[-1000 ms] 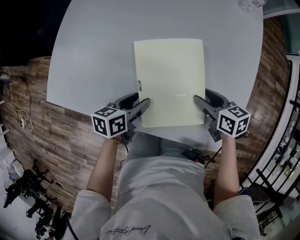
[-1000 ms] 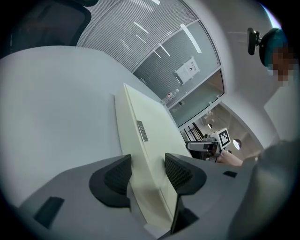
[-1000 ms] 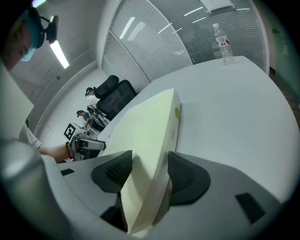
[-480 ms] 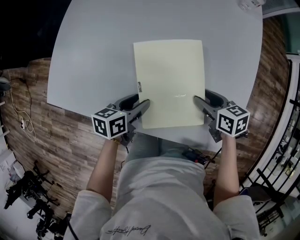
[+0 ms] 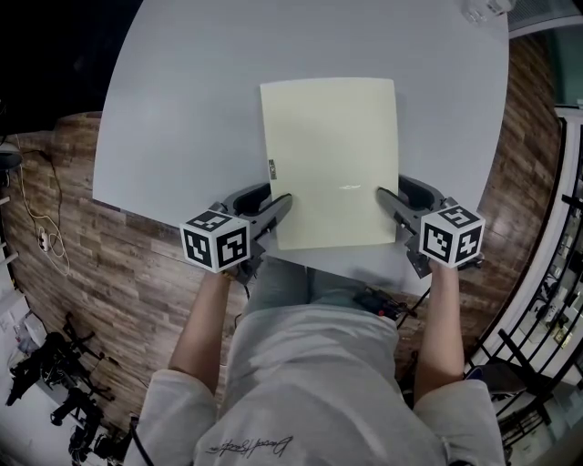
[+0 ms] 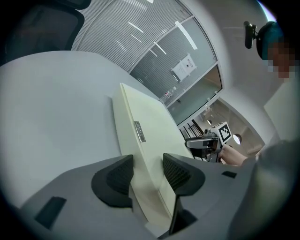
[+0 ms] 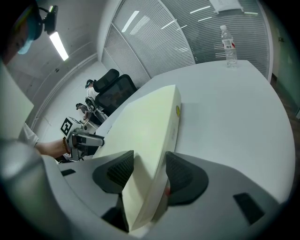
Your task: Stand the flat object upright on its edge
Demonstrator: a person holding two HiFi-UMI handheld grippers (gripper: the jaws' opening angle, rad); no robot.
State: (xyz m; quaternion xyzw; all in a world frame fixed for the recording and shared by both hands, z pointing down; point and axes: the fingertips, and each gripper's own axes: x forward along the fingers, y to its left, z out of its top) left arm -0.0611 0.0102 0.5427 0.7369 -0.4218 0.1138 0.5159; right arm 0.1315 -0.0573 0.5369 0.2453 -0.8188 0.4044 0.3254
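A flat pale-yellow box (image 5: 330, 159) lies face down on the grey table (image 5: 182, 109), its near edge close to the table's front edge. My left gripper (image 5: 276, 194) straddles the box's near left corner and my right gripper (image 5: 392, 187) the near right corner. In the left gripper view the box (image 6: 145, 136) runs between the two pads of the left gripper (image 6: 147, 171). The right gripper view shows the box (image 7: 145, 126) likewise between the pads of the right gripper (image 7: 150, 171). Both pairs of jaws have just been closing around the box's edges and still stand wide; I see no firm press.
A clear water bottle (image 7: 229, 47) stands at the table's far right corner, also in the head view (image 5: 483, 9). A black office chair (image 7: 117, 89) is beyond the table. The person's lap is against the front edge of the table. Wooden floor (image 5: 137, 273) surrounds it.
Both pairs of jaws have narrowed slightly around the box. The box and both hands stay where they were.
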